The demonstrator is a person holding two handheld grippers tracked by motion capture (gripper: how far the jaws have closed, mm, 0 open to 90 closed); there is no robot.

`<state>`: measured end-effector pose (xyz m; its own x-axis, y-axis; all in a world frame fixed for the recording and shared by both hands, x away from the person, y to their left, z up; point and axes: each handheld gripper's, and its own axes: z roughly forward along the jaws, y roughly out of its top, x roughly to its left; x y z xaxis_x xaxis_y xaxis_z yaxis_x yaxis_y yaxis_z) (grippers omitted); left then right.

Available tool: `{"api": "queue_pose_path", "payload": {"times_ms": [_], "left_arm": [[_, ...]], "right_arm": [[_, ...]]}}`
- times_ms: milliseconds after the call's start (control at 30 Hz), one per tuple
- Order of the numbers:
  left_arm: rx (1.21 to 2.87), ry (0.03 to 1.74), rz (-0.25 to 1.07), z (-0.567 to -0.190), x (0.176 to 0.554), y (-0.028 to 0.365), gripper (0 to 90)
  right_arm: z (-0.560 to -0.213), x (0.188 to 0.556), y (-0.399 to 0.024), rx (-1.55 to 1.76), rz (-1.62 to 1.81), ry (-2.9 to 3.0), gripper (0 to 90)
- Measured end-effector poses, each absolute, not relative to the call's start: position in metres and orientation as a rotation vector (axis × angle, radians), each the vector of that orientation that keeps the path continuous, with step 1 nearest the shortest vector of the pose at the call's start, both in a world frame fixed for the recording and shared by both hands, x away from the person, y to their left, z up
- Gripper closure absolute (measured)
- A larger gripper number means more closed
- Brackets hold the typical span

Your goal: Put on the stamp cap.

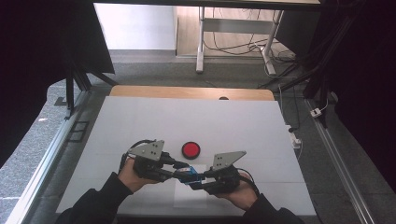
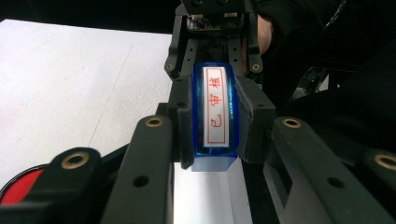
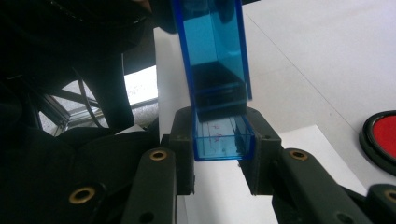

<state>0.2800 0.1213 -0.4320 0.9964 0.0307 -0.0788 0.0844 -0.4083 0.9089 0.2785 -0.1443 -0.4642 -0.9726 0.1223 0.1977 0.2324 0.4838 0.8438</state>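
Both claws clamped on translucent blue plastic stamp block (image 2: 215, 116), left claw (image 1: 173, 169), right claw (image 1: 201, 178); glossy round red ink pad (image 1: 190, 149) beside on matte white worktop (image 1: 140, 121).

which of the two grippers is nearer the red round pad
The left gripper: the red round pad lies just beyond its jaws, farther from the right gripper.

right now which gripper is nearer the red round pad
Left. The left gripper sits just below-left of the red pad; the right gripper is lower, further toward the person.
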Motion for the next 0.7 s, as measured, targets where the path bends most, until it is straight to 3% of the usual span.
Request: {"api": "queue_pose_path", "payload": {"times_ms": [700], "left_arm": [[1.944, 0.025, -0.143, -0.438, 0.2816, 0.121, 70.5]], "right_arm": [[-0.4581, 0.2716, -0.1413, -0.196, -1.557, -2.598, 68.6]]}}
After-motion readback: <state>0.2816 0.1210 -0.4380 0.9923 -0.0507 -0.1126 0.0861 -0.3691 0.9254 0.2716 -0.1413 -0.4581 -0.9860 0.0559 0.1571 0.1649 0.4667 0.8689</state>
